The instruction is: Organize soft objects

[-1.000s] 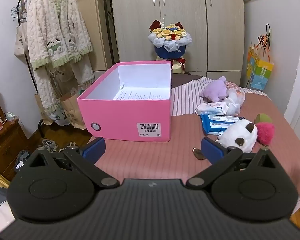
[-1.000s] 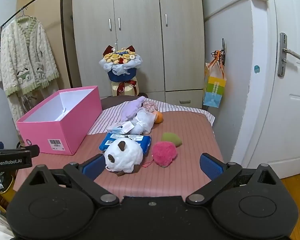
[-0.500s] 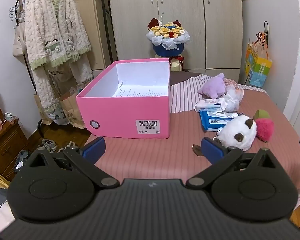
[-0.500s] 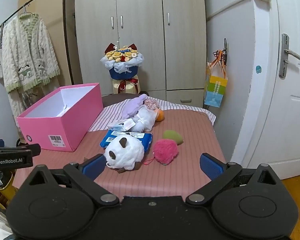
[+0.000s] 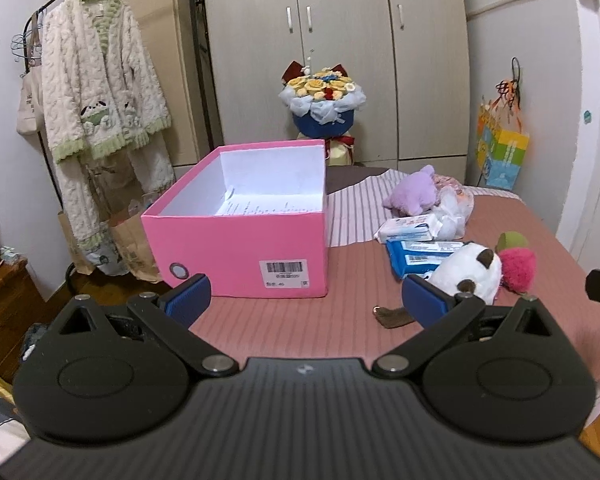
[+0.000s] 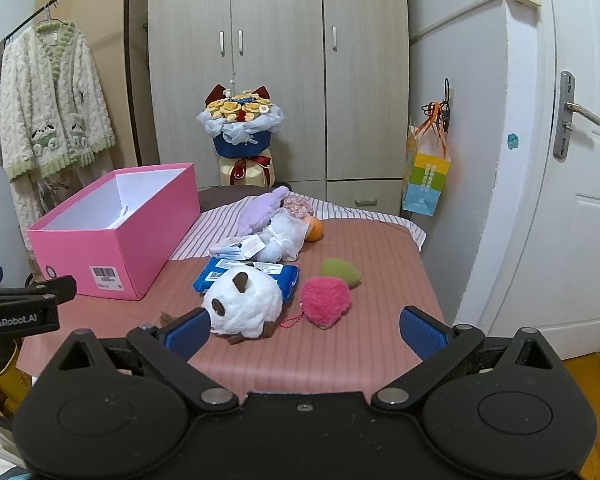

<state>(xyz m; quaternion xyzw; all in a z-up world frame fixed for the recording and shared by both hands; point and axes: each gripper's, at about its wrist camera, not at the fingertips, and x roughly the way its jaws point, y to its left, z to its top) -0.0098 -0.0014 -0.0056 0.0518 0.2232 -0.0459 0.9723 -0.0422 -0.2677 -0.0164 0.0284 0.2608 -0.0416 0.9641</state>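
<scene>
Both grippers, left [image 5: 306, 298] and right [image 6: 304, 330], hover with jaws wide and empty near the panda [image 6: 242, 304] and pink box [image 5: 236, 248].

pink box [image 5: 236, 248], white-and-brown plush [image 6: 242, 304], magenta pompom [image 6: 326, 300], green sponge [image 6: 340, 271], striped pink cloth [image 6: 340, 356].

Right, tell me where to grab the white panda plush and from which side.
Grip the white panda plush across its round fluffy body, probably from above with the open right gripper, which is nearest. Its bulk is wide and squashy; the pink pompom crowds its right, the blue wipes pack lies behind.
</scene>
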